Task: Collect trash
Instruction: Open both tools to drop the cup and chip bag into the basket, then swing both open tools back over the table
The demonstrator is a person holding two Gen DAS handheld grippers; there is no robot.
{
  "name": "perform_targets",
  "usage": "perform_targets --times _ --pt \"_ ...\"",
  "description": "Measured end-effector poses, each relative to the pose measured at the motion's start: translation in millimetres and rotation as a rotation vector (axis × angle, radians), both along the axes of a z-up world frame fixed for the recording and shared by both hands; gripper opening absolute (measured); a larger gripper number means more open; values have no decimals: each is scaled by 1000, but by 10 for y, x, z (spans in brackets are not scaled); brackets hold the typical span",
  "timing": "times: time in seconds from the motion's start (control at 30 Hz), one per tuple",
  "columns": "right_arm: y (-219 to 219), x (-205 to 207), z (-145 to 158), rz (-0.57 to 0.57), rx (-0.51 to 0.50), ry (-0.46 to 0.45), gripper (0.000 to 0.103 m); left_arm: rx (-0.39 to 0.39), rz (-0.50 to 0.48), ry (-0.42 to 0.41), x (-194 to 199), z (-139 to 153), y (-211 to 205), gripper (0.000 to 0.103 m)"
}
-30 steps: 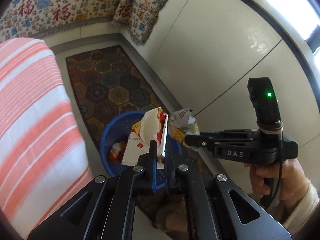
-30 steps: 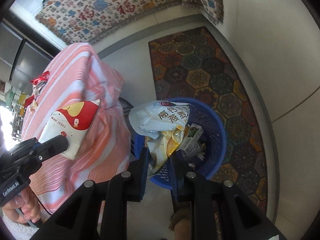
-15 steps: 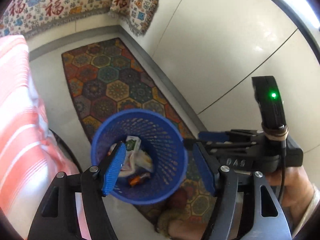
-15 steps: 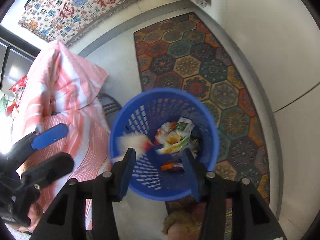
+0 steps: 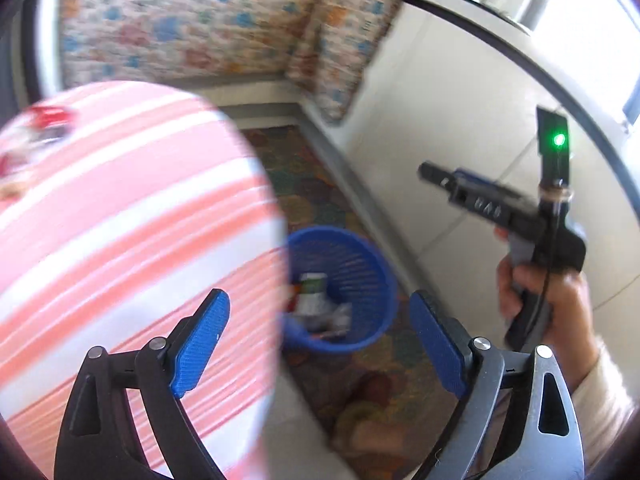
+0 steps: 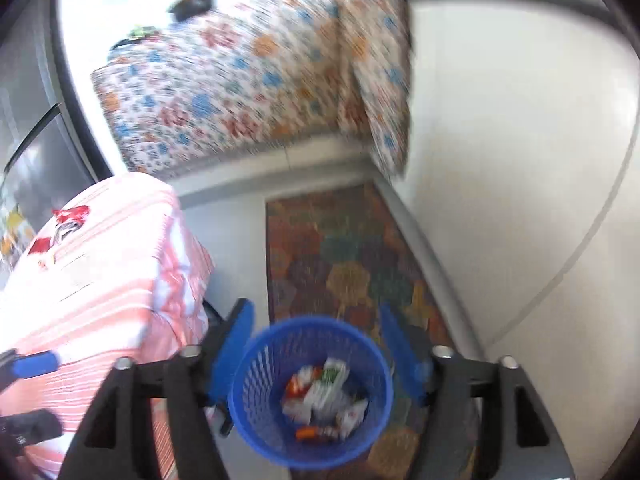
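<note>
Patterned rug [image 6: 352, 256] bears upright blue basket [image 6: 256, 364] holding wrappers [image 6: 324, 396]; both tools released.

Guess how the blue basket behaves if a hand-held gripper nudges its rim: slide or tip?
Blue basket looks like thin perforated plastic holding only a few wrappers, so probably light. It stands on the patterned rug, which may grip its base; a high push could tip it. The rim likely flexes.
</note>
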State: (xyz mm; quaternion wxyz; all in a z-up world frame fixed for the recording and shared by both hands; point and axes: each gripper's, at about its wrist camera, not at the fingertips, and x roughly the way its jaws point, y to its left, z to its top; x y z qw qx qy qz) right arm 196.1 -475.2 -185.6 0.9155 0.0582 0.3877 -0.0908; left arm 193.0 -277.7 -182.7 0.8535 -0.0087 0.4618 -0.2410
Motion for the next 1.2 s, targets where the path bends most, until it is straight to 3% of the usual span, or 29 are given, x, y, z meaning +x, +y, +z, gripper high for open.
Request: perform_targets --times 0.13,0.2,0.33,0.47,0.7,1.2 --pt "566 177 132 148 -20 -56 72 130 186 -70 -84 64 671 94" --pt "902 275 163 231 -18 -67 72 194 281 -76 -27 -6 988 100" --pt "1655 451 133 404 -21 -47 72 360 486 -71 177 -254 1585 100" --pt "2284 558 4 558 -25 -2 72 478 577 -42 385 -452 2025 100" --pt "2825 794 -243 633 -37 56 72 499 577 -88 555 -512 2335 101" --pt "3044 972 -434 686 -48 121 73 387 539 -78 674 -538 2488 103"
